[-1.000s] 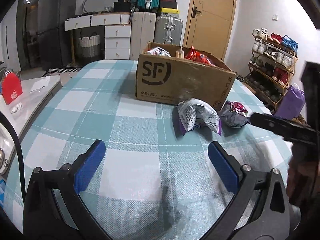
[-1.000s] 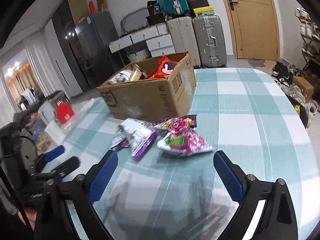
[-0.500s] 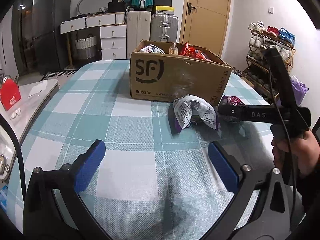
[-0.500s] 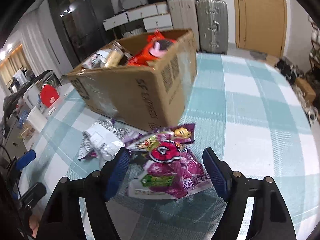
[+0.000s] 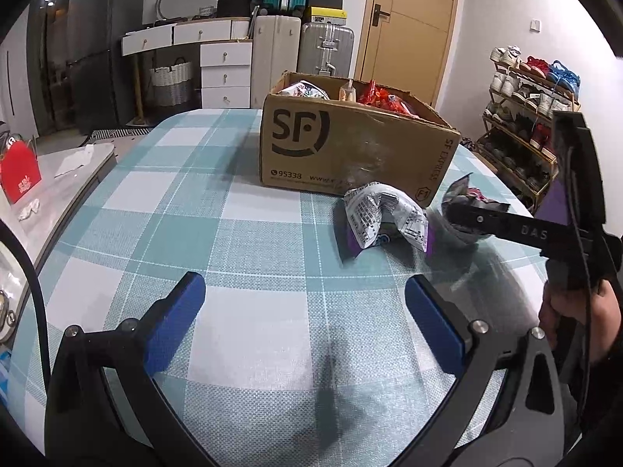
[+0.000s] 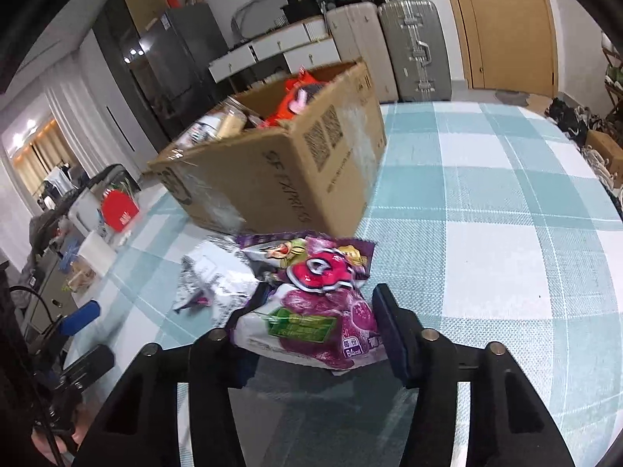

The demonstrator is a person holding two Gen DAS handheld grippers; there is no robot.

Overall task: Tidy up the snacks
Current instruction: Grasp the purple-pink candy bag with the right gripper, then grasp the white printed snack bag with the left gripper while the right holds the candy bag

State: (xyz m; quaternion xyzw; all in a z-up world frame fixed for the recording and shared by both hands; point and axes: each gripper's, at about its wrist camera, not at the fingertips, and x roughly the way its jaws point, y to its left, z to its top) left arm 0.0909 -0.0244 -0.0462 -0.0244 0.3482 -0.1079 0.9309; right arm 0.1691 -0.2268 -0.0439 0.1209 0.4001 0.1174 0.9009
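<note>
Two packets loose: purple snack packet [image 6: 311, 311] and silver snack packet [image 5: 383, 222], both on the checked tablecloth [image 5: 249, 323] near the 5 o'clock corner of the cardboard box [image 5: 350, 148].
Box contents: already holds red and white packs and a jar; open top, flaps up.
Right gripper [image 6: 317, 321]: jaws narrowed round the near end of the purple packet, one finger on each side. Contact looks made on both sides, though the left finger is partly hidden by the foil, so I judge it grasping, not certain of firmness.
Packet attitude: its far end lies toward the box at 12 o'clock; its printed face is up. Whether the near end is off the cloth, cannot tell.
Left gripper [image 5: 303, 319]: spread wide, holding nothing, low over bare cloth; silver packet lies ahead at 1 o'clock, well apart from its fingers.
Step in hand (judgement): securing the purple packet for transfer into the box.
Doing it well: squeeze on the crimped seal or a flat gathered part, not the air-filled belly, which will slip or burst; lift straight up before travelling, so the bag clears the silver packet touching it at 10 o'clock; rise over the box wall, then let go above a gap among the contents.
Risk: slick foil sliding out if the grip is shallow.
</note>
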